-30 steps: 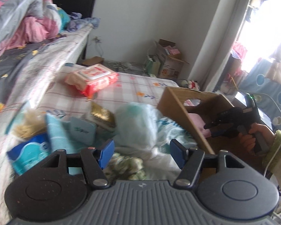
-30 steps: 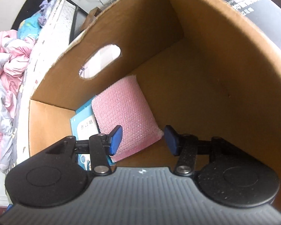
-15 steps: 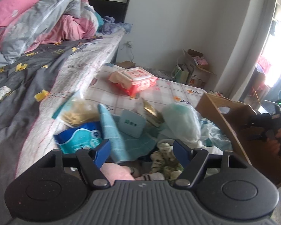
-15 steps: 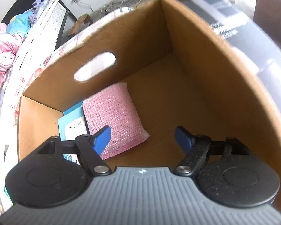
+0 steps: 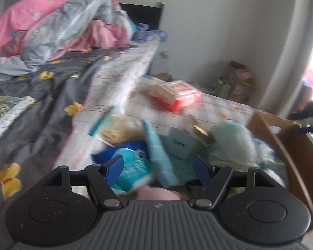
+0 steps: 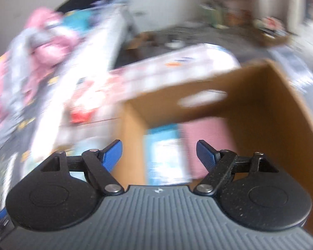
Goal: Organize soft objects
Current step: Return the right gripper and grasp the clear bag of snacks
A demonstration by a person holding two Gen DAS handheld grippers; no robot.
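Note:
My left gripper (image 5: 156, 169) hangs open over a heap of soft things on the checked cloth: a blue packet (image 5: 129, 162), a teal cloth (image 5: 158, 152), a pale green bundle (image 5: 233, 143) and something pink (image 5: 158, 193) just below the jaws. Nothing is gripped. My right gripper (image 6: 159, 153) is open and empty above the near rim of the cardboard box (image 6: 277, 112). Inside the box lie a pink sponge-like pad (image 6: 204, 143) and a light blue packet (image 6: 167, 154). The right wrist view is heavily blurred. In the left wrist view the box (image 5: 290, 145) stands at the right, with the right gripper (image 5: 308, 123) above it.
A red-and-white wipes pack (image 5: 175, 95) lies farther back on the checked cloth (image 5: 215, 108). A bed with a grey sheet (image 5: 41, 95) and a pink and grey duvet (image 5: 58, 25) fills the left. Cartons (image 5: 240, 83) stand against the far wall.
The right gripper opened, let go of the pink pad and rose out of the box, rolling as it went. The left gripper swung leftward over the heap, bringing the bed into view.

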